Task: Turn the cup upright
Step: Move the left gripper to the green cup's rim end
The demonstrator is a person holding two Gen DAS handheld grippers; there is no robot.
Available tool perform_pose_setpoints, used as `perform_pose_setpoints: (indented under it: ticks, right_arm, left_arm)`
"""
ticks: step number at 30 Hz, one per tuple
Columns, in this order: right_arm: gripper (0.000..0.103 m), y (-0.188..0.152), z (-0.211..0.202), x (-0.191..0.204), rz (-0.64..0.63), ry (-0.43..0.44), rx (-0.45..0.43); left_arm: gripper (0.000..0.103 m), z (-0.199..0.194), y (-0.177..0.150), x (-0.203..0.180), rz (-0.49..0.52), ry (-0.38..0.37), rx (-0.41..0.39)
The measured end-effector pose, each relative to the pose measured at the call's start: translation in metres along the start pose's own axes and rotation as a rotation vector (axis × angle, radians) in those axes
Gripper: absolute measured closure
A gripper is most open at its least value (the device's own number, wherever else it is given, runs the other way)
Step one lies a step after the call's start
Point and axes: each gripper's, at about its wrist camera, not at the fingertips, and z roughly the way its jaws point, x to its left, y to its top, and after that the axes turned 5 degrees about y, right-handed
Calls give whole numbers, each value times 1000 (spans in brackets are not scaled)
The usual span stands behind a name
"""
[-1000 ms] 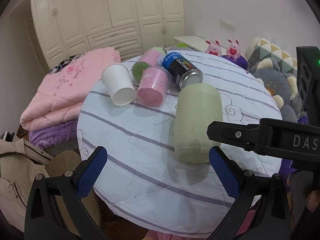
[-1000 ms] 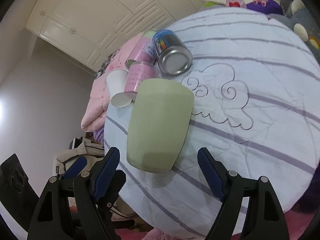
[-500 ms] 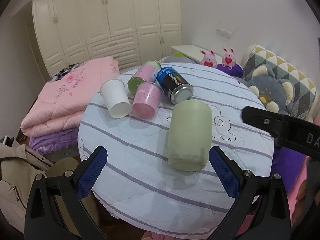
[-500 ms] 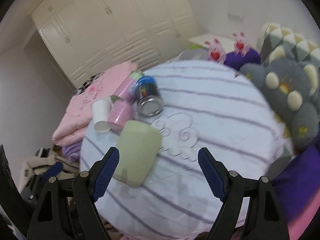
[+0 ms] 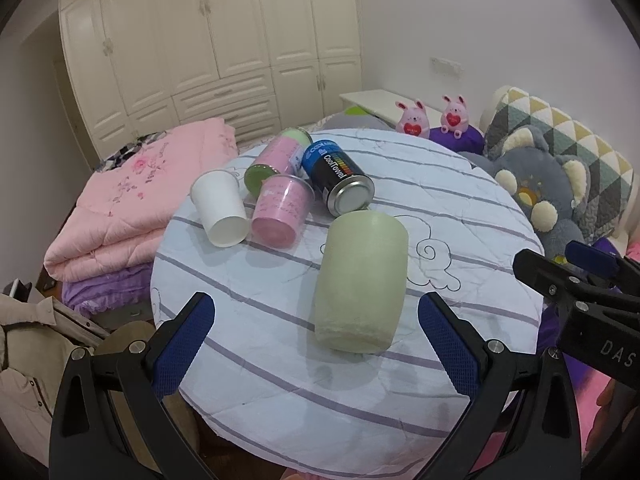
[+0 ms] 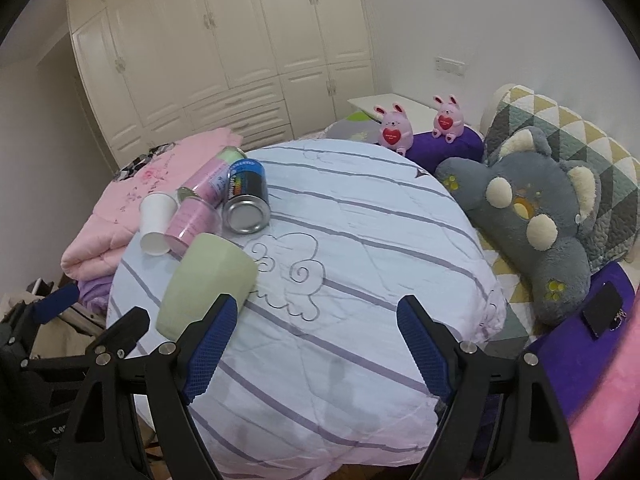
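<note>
A pale green cup (image 5: 360,282) lies on its side on the round table (image 5: 472,216), its closed base toward me. It also shows in the right wrist view (image 6: 206,282), at the table's left edge. My left gripper (image 5: 326,350) is open and empty, just short of the cup's base, not touching it. My right gripper (image 6: 318,348) is open and empty, back from the table and to the right of the cup; its left finger (image 6: 210,336) overlaps the cup's lower edge in view.
Behind the cup lie a white paper cup (image 5: 220,214), a pink cup (image 5: 282,216), a pink-and-green canister (image 5: 276,158) and a black-and-blue can (image 5: 338,182). Folded pink quilts (image 5: 132,200) lie left of the table, a grey plush toy (image 6: 536,216) right.
Both grippers have drawn back from the cup, the right one far back and to the right. The cup has not moved.
</note>
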Motion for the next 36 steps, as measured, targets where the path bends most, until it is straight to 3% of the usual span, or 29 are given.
perform_pose_setpoints:
  ticks: [18,36]
  right_arm:
    - [19,-2,10,-18,3,53,3]
    - [19,5,25,-22,-1,44,12]
  left_arm:
    - [0,9,8,-14,-3,25,2]
    - [0,28,15,-20,6,32,34]
